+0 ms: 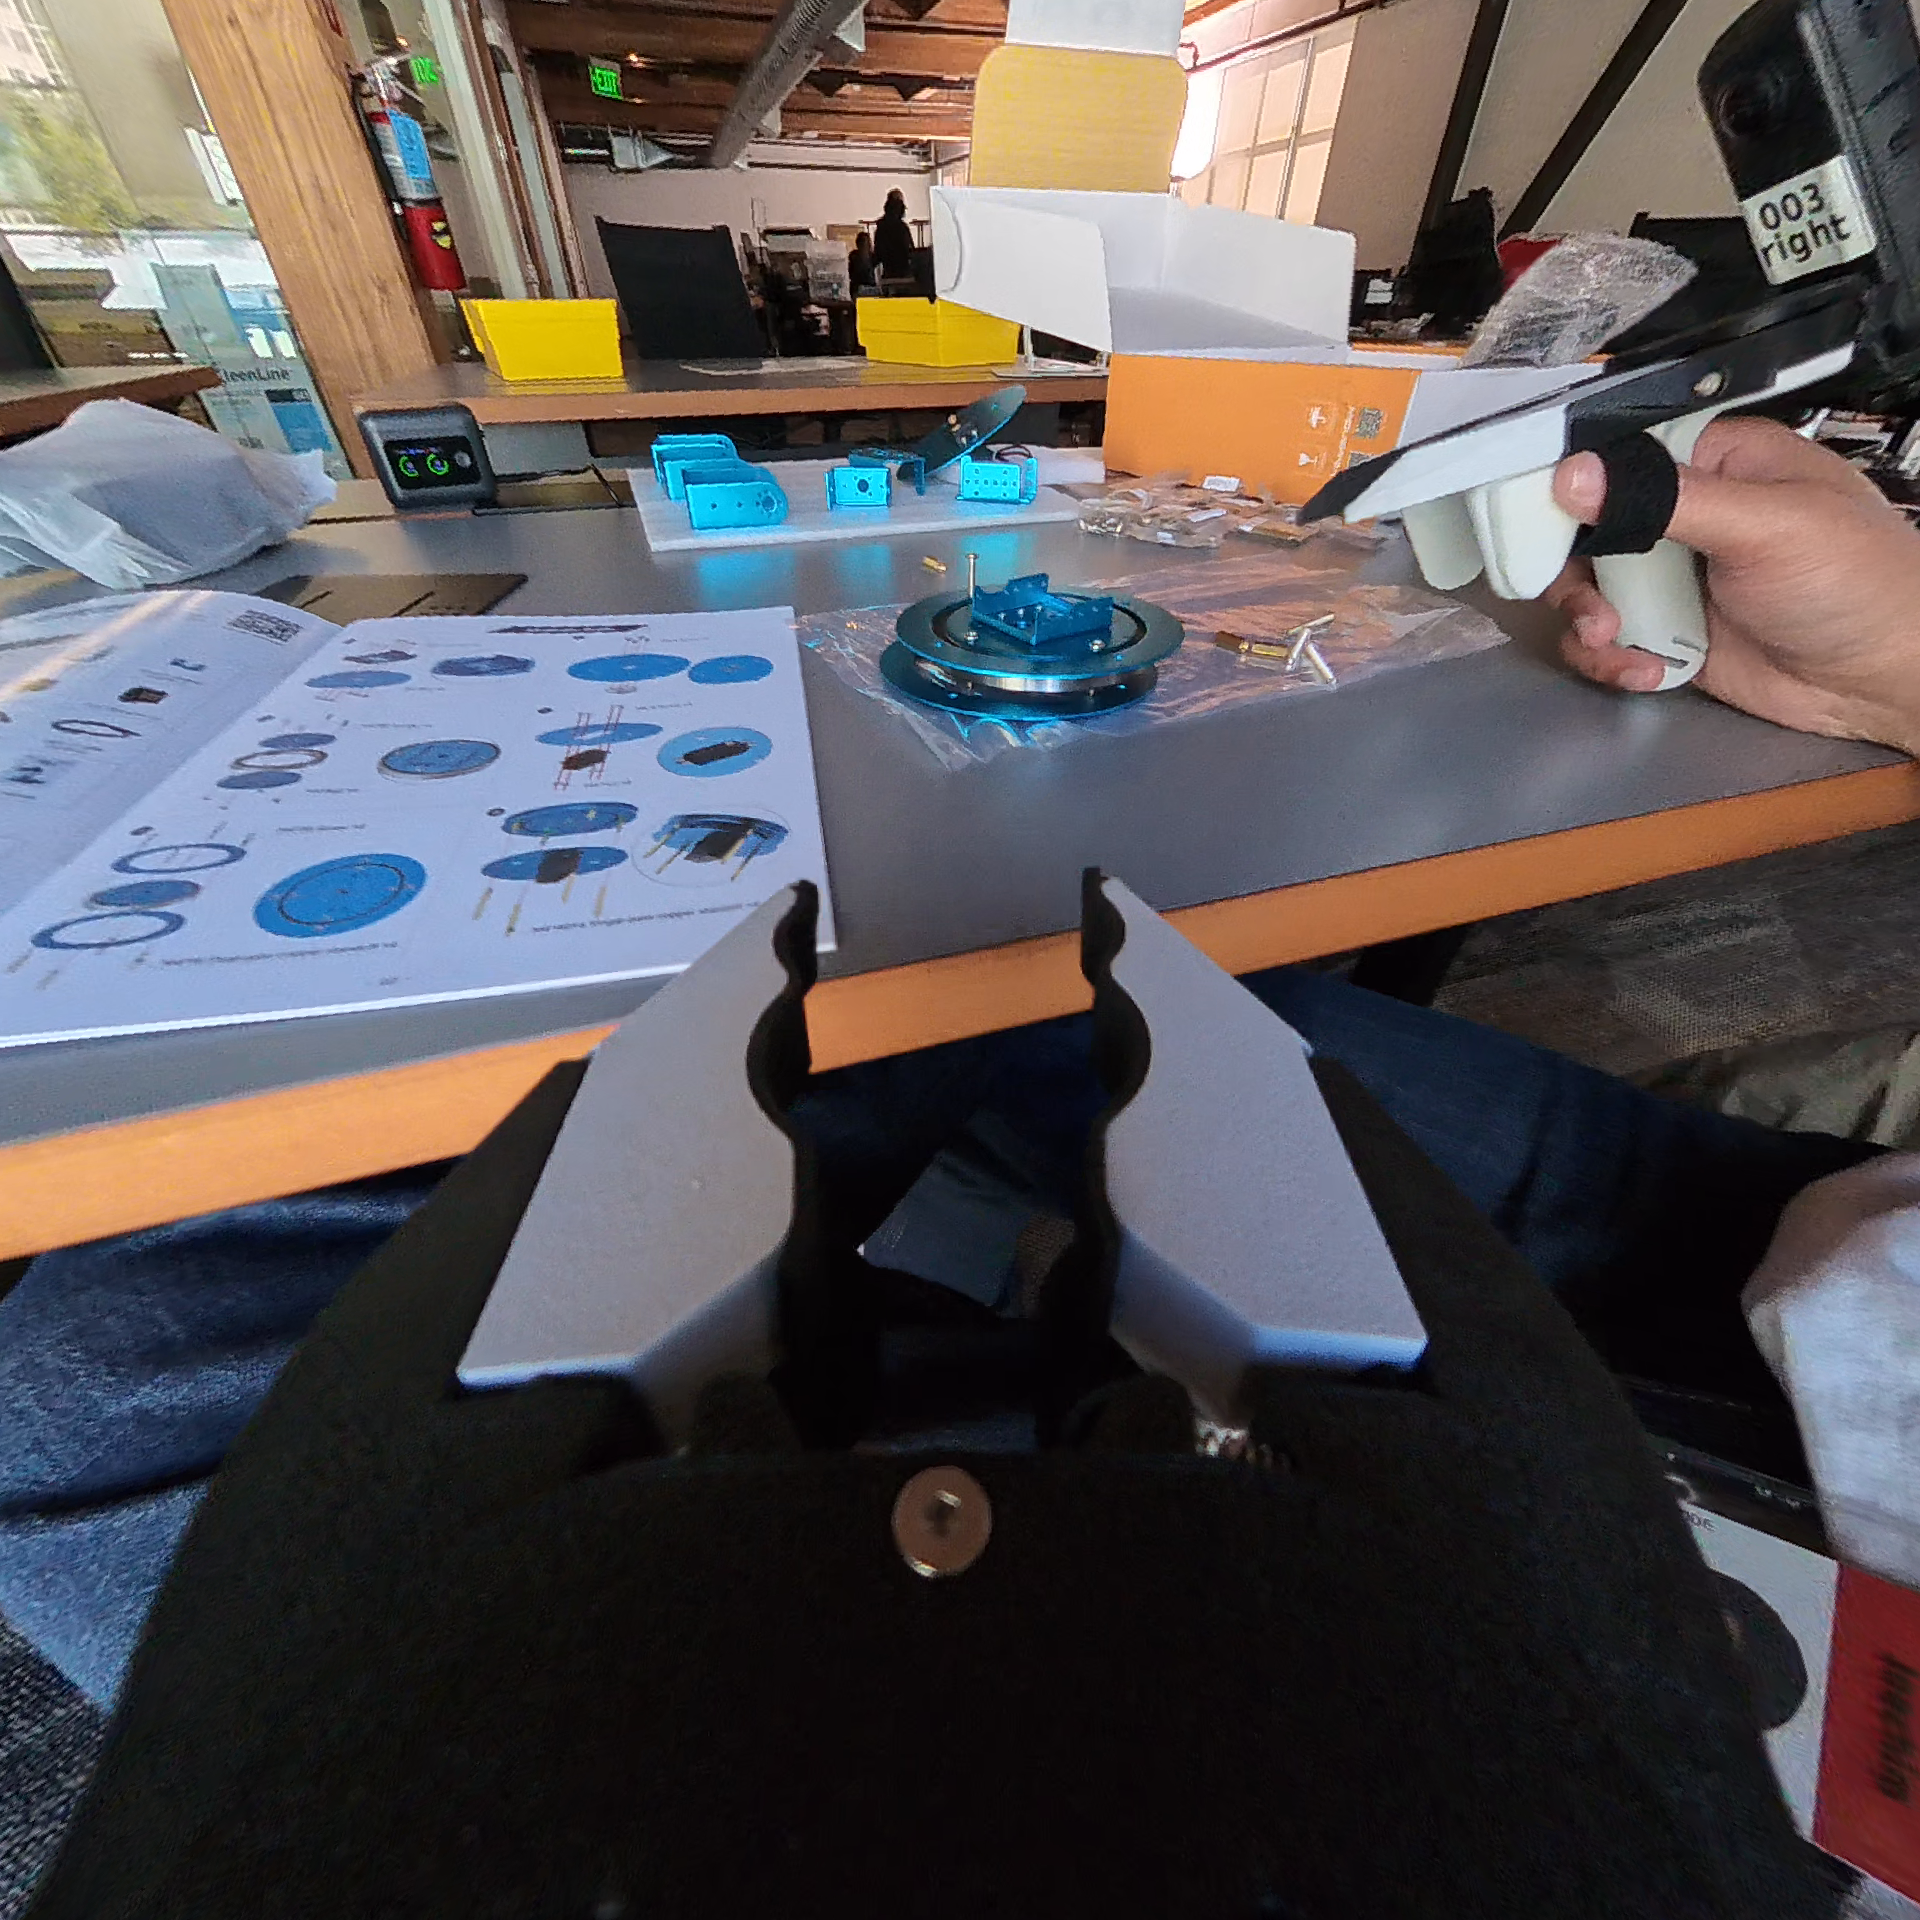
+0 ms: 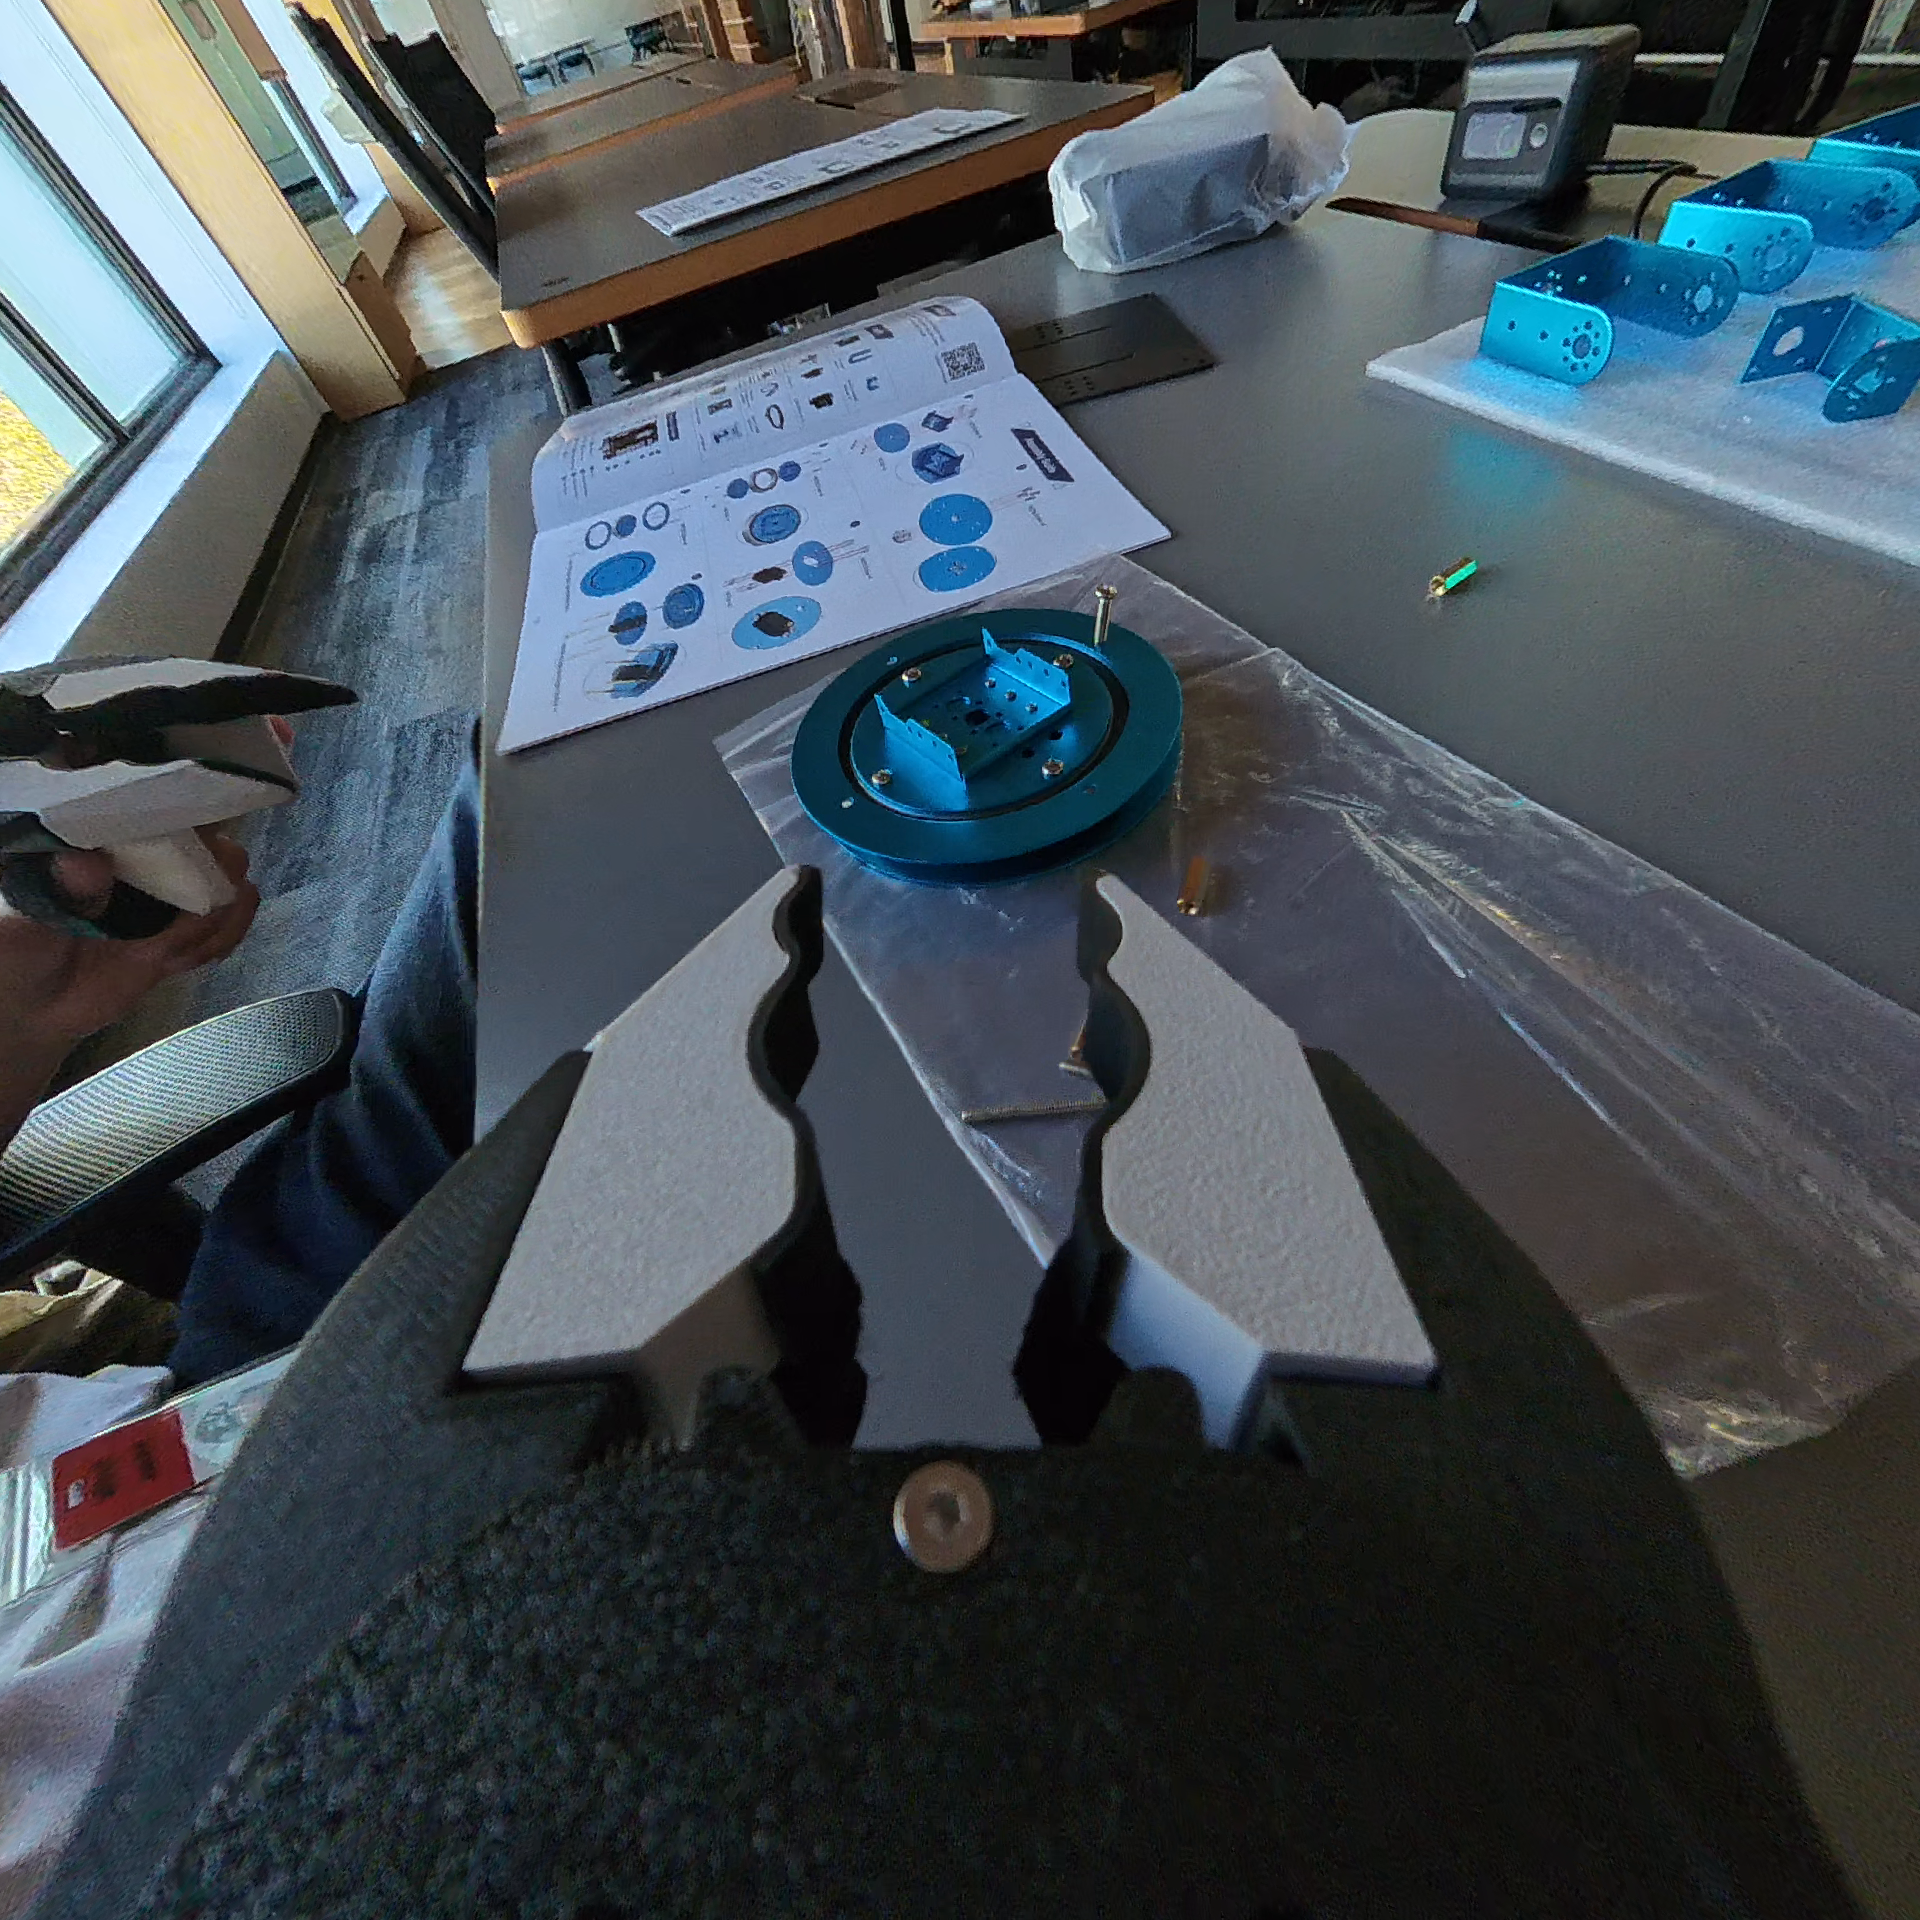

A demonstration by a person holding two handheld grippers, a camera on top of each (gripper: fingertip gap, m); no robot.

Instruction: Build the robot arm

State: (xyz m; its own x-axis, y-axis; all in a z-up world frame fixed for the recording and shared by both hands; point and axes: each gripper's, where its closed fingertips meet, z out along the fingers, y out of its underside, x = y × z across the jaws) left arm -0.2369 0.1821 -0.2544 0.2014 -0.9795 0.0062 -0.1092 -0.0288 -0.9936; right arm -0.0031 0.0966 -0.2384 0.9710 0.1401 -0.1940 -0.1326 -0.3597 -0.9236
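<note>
A blue round base (image 1: 1029, 649) (image 2: 987, 764) with a small blue bracket (image 2: 977, 712) screwed on top lies on a clear plastic bag (image 2: 1455, 987) on the grey table (image 1: 1351, 769). One screw (image 2: 1103, 613) stands upright at its rim. My left gripper (image 1: 945, 914) is open and empty, held off the table's near edge above a person's lap. My right gripper (image 2: 951, 904) is open and empty, hovering just short of the base, over loose screws (image 2: 1039, 1110) and a brass standoff (image 2: 1195, 883). It also shows in the left wrist view (image 1: 1340, 509).
An open instruction booklet (image 1: 395, 790) (image 2: 810, 520) lies left of the base. Several blue brackets (image 1: 727, 483) (image 2: 1621, 301) sit on a white foam sheet. An orange and white box (image 1: 1247, 416), small parts bags (image 1: 1195, 514), a brass standoff (image 2: 1451, 577) and a wrapped bundle (image 2: 1195, 166) are farther back.
</note>
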